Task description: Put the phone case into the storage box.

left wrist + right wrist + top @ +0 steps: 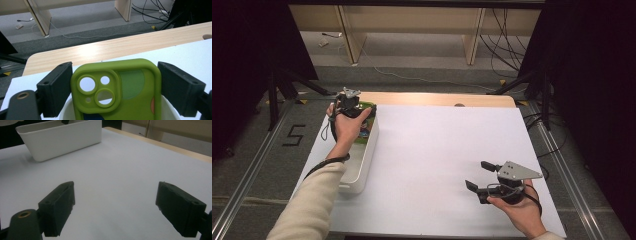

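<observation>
White covering lies over one wooden surface [437, 150], with grey floor and loose cables behind it. One white bin [362, 160] stands at the left edge of the surface. Two hand-held grippers are visible. One left hand-held gripper [357, 107] is over the far end of the bin, clamped on one green phone case [120, 92] by its side edges, above the bin. One right hand-held gripper [479, 176] is well apart from the bin, low over the white covering, its jaws wide apart with nothing between them.

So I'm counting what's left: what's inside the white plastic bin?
A green phone case stands in the white plastic bin, between the left gripper jaws. Anything beneath is hidden.
</observation>
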Available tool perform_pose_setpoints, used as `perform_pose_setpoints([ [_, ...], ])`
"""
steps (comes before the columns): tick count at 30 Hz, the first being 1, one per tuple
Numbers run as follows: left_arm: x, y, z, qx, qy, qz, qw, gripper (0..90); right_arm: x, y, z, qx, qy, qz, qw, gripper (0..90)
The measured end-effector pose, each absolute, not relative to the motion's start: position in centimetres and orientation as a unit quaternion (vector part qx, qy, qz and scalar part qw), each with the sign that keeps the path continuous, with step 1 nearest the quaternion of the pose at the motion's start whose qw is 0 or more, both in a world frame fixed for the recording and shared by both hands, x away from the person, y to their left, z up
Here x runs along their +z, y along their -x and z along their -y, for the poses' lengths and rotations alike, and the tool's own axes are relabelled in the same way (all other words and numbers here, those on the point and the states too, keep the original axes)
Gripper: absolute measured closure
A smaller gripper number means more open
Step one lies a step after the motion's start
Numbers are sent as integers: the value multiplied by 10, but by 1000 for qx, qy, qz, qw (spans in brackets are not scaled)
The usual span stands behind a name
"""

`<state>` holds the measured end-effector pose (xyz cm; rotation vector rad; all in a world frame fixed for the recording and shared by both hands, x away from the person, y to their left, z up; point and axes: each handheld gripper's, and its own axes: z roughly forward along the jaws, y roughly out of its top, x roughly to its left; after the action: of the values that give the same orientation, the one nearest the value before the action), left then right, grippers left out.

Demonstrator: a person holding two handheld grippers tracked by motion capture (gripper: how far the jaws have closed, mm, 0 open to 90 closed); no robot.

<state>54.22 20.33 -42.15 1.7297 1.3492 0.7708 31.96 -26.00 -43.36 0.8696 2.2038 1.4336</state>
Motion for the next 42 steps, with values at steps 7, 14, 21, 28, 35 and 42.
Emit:
perform_pose_setpoints([
  [7, -422, -542, -204, 302, -683, -533, 399, 149, -434, -320, 260, 508, -308, -783, 185, 166],
  [14, -423, -541, -204, 299, -684, -532, 400, 147, -434, -320, 260, 508, -308, -783, 184, 166],
  [21, -424, -542, -205, 292, -687, -530, 401, 136, -434, -320, 260, 508, -308, -783, 183, 166],
  [28, -424, -542, -204, 291, -690, -527, 402, 78, -434, -320, 260, 508, -308, -783, 183, 166],
  [35, -417, -540, -205, 294, -687, -522, 411, 31, -434, -320, 260, 508, -308, -783, 183, 166],
  [42, -408, -537, -211, 285, -682, -526, 420, 0, -434, -320, 259, 508, -308, -783, 183, 166],
])
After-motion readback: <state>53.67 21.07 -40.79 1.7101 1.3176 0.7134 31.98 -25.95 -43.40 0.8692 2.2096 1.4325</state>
